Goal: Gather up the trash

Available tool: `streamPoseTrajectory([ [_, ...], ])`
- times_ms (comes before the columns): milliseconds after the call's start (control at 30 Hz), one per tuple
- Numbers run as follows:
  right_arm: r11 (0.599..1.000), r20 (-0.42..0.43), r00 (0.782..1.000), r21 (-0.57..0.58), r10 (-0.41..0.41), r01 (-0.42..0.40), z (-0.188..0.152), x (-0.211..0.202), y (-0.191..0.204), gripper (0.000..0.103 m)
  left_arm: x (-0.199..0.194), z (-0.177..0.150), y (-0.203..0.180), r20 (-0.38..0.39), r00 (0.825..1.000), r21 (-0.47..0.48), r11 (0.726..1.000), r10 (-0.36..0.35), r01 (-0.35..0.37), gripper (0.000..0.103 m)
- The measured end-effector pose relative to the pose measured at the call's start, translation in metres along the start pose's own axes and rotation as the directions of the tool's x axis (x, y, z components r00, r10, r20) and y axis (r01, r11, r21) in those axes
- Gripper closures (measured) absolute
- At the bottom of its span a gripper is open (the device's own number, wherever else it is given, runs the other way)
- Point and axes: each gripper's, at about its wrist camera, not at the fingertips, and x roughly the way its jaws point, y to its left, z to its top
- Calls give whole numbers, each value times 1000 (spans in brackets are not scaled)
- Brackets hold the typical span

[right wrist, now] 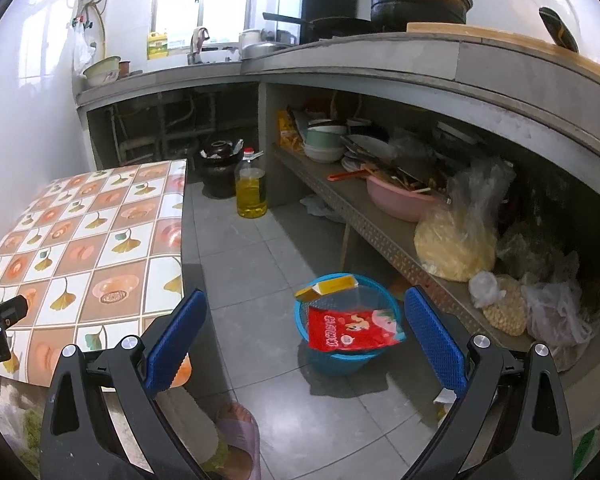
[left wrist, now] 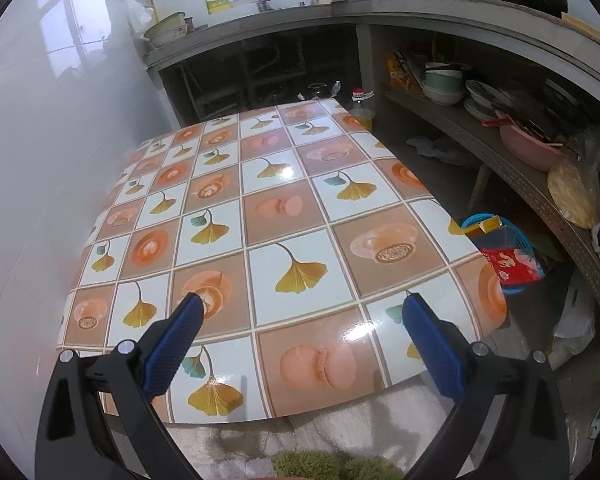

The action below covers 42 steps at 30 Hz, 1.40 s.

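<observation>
Jaws spread wide on both: left gripper [left wrist: 300, 300] over the bare table [left wrist: 268, 184], right gripper [right wrist: 302, 300] empty above the floor. Just beyond, blue basket [right wrist: 304, 312] holds red wrapper [right wrist: 352, 330] + yellow box [right wrist: 332, 285]. Looks near done; next, probably scan for leftover trash.

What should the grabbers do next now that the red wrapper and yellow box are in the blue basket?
Probably just a small pull back of the right gripper, jaws open and empty. The red wrapper lies across the blue basket, the yellow box leans on its rim, and the table shows no trash. The left gripper is also open and empty, so nothing seems left to pick up.
</observation>
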Motion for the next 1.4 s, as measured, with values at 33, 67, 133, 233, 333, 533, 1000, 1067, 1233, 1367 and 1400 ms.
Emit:
streamPoseTrajectory([
  [33,1000,1,1000,2,-1,1,0,-1,0,8,-1,0,0,3,1000,-1,1000,-1,1,5],
  [67,1000,1,1000,7,-2,2,-1,-1,1,8,-1,-1,0,4,1000,-2,1000,-2,2,5],
  [133,1000,2,1000,6,-3,3,-1,-1,1,8,-1,-1,1,4,1000,-3,1000,-4,4,5],
  [233,1000,1,1000,5,-2,2,-1,-2,2,8,-1,-1,1,3,1000,-4,1000,-5,5,5],
  [333,1000,1,1000,-1,1,-1,-1,-1,2,8,-1,-2,1,3,1000,-6,1000,-4,4,5],
  [533,1000,4,1000,-20,9,-9,2,1,0,8,-1,-2,1,3,1000,-4,1000,-7,7,5],
  [1000,1000,7,1000,-26,14,-14,4,2,-1,8,0,-3,2,0,1000,-4,1000,-8,8,5],
  [1067,999,7,1000,-32,15,-15,5,3,-2,8,0,-2,2,-1,1000,-3,1000,-7,7,5],
  [1233,999,9,1000,-32,18,-18,6,3,-4,8,1,-6,0,-4,1000,0,1000,-12,12,5],
  [1367,999,9,1000,-35,22,-22,7,3,-4,8,1,-6,0,-5,1000,0,1000,-12,12,5],
  [1400,999,9,1000,-35,22,-21,7,3,-4,8,1,-7,-1,-5,1000,-1,1000,-11,11,5],
])
